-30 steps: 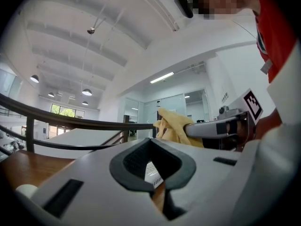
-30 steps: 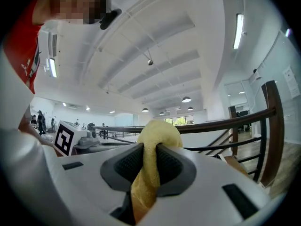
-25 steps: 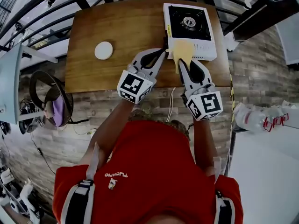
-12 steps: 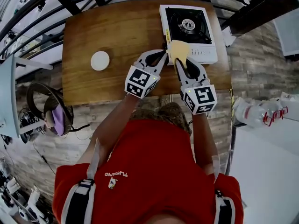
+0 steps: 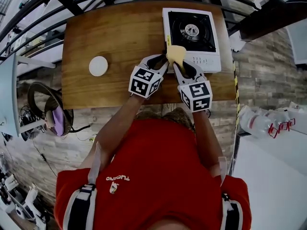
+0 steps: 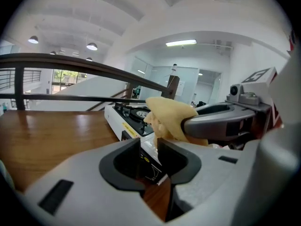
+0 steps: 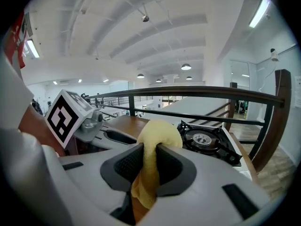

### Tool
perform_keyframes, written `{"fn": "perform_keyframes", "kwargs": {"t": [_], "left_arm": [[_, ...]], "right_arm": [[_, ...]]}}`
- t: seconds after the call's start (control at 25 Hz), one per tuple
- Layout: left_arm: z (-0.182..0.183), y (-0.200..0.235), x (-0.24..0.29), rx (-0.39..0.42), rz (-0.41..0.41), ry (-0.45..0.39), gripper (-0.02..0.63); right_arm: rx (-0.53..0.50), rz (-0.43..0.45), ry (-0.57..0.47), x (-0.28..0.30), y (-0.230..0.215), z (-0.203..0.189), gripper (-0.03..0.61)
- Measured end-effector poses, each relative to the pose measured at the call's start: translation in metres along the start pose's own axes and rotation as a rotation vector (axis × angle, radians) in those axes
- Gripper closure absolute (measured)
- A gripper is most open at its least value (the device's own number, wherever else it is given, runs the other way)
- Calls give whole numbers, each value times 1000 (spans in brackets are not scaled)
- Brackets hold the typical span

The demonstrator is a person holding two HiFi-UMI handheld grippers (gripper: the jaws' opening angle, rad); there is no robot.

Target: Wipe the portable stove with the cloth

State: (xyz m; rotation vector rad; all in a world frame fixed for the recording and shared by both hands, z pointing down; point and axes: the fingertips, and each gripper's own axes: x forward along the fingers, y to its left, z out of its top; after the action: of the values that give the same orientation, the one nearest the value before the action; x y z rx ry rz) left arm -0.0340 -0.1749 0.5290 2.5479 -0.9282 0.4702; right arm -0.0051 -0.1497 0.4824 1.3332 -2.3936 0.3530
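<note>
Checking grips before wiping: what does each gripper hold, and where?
The right gripper pinches the yellow cloth across its bunched middle; the left gripper, jaws opening, holds nothing.

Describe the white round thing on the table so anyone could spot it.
Start at the wooden table. In the head view the portable stove sits at its right end; the white disc lies alone toward the left, the only round thing on the wood.

Red tee (image 5: 158, 166), grey tongs (image 5: 162, 61) (image 5: 178, 65), b/w cubes (image 5: 144, 82)
</note>
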Motion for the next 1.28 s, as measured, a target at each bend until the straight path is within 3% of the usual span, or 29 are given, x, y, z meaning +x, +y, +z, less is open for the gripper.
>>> {"fn": "perform_keyframes", "kwargs": {"t": [0.24, 0.64, 1.28], "left_arm": [[-18, 4, 14, -49, 59, 105, 486], [-23, 4, 20, -65, 94, 165, 485], [-19, -4, 30, -58, 15, 173, 454]], "right_arm": [[-3, 65, 92, 19, -3, -18, 492], [27, 137, 242, 34, -23, -43, 491], [145, 45, 307, 19, -51, -52, 491]]}}
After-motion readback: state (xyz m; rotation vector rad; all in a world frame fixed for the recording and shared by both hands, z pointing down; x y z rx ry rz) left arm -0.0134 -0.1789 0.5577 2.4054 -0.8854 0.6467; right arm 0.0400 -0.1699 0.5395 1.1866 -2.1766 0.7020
